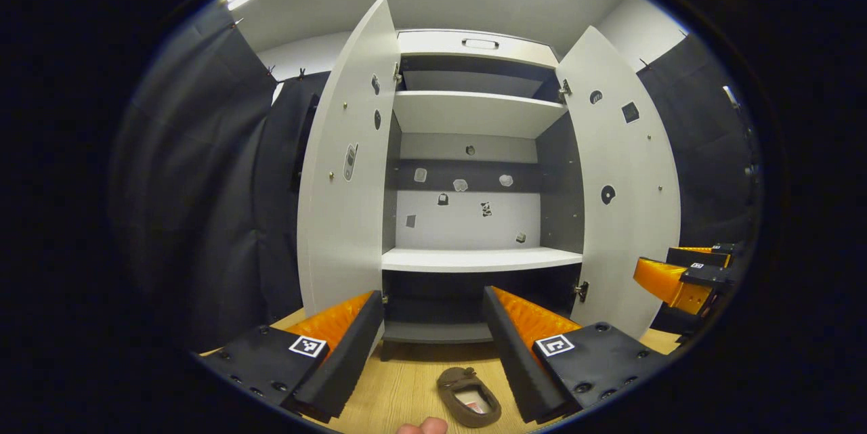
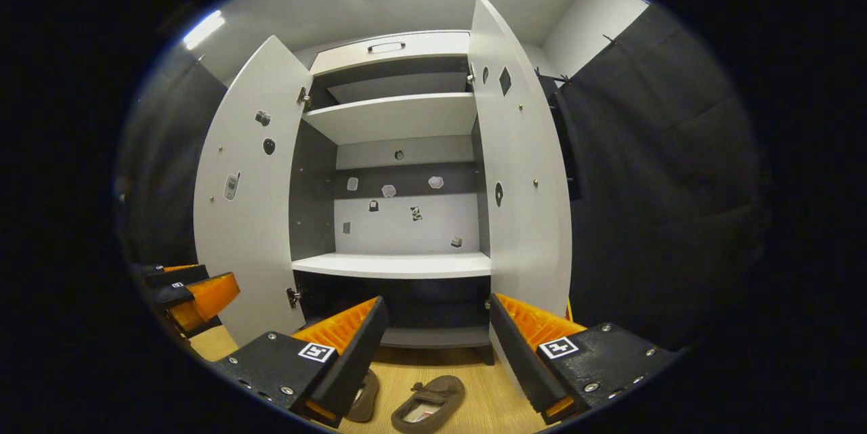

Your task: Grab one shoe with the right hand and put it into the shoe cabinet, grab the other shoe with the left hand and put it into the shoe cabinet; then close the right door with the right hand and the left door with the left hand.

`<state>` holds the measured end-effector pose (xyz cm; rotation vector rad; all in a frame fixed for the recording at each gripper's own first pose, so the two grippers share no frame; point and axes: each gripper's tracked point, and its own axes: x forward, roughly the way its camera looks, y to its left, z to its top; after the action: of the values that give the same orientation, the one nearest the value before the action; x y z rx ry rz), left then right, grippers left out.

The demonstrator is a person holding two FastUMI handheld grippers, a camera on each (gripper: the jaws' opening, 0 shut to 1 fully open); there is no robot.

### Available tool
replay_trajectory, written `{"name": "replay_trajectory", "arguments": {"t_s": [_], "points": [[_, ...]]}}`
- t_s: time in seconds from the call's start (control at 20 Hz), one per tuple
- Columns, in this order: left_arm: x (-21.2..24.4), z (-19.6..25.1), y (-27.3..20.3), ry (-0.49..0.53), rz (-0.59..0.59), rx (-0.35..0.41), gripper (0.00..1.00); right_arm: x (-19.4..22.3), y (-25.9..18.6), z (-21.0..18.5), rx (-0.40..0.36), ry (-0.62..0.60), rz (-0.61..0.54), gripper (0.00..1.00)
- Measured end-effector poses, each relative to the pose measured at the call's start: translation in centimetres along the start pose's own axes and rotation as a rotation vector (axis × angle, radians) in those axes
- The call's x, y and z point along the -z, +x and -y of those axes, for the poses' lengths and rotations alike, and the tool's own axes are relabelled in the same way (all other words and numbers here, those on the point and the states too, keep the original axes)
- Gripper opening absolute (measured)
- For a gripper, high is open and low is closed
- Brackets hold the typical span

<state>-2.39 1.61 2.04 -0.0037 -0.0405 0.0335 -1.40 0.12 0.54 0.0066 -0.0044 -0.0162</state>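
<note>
A brown slipper-like shoe [image 1: 469, 397] lies on the wooden floor in front of the white shoe cabinet [image 1: 481, 259], below my left gripper [image 1: 433, 298], which is open and holds nothing. In the right gripper view, that shoe [image 2: 428, 403] lies beside a second brown shoe [image 2: 366, 397], which is half hidden behind one finger. My right gripper [image 2: 437, 302] is also open and empty, above both shoes. Both cabinet doors stand wide open: the left door [image 1: 345, 183] and the right door [image 1: 626, 204]. The shelves hold no shoes.
The right gripper [image 1: 684, 275] shows beyond the right door in the left gripper view. The left gripper [image 2: 189, 292] shows past the left door [image 2: 247, 204] in the right gripper view. Black cloth walls flank the cabinet. A fingertip [image 1: 423, 426] shows at the bottom edge.
</note>
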Motion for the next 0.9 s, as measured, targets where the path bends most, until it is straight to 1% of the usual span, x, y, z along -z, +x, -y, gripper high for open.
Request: {"name": "replay_trajectory", "arguments": {"t_s": [0.15, 0.3, 0.55, 0.6, 0.65, 0.7, 0.75, 0.9], "points": [[-0.1, -0.4, -0.3, -0.001, -0.001, -0.008, 0.96, 1.6, 0.9, 0.1, 0.003, -0.016, -0.028, 0.93], [0.2, -1.0, -0.5, -0.002, -0.012, -0.021, 0.96, 5.4, 2.0, 0.7, 0.015, -0.020, -0.104, 0.93], [0.3, -2.3, -0.8, -0.014, -0.009, -0.061, 0.96, 13.7, 3.6, -0.2, -0.016, -0.008, -0.277, 0.94], [0.2, -2.6, -0.9, -0.015, -0.006, -0.068, 0.99, 15.7, 3.9, -0.2, -0.016, -0.027, -0.315, 0.94], [0.2, -2.8, -0.9, -0.017, -0.006, -0.071, 0.99, 17.8, 4.0, -0.1, -0.017, -0.056, -0.359, 0.94], [0.3, -2.7, -1.0, -0.018, -0.010, -0.070, 0.94, 20.0, 4.0, 0.0, -0.018, -0.083, -0.407, 0.94], [0.3, -2.8, -1.0, -0.016, -0.012, -0.074, 0.96, 22.0, 3.9, 0.3, -0.016, -0.104, -0.459, 0.94], [0.2, -3.2, -1.4, -0.006, -0.013, -0.105, 0.96, 27.5, 3.0, 1.2, -0.007, -0.135, -0.605, 0.95]]}}
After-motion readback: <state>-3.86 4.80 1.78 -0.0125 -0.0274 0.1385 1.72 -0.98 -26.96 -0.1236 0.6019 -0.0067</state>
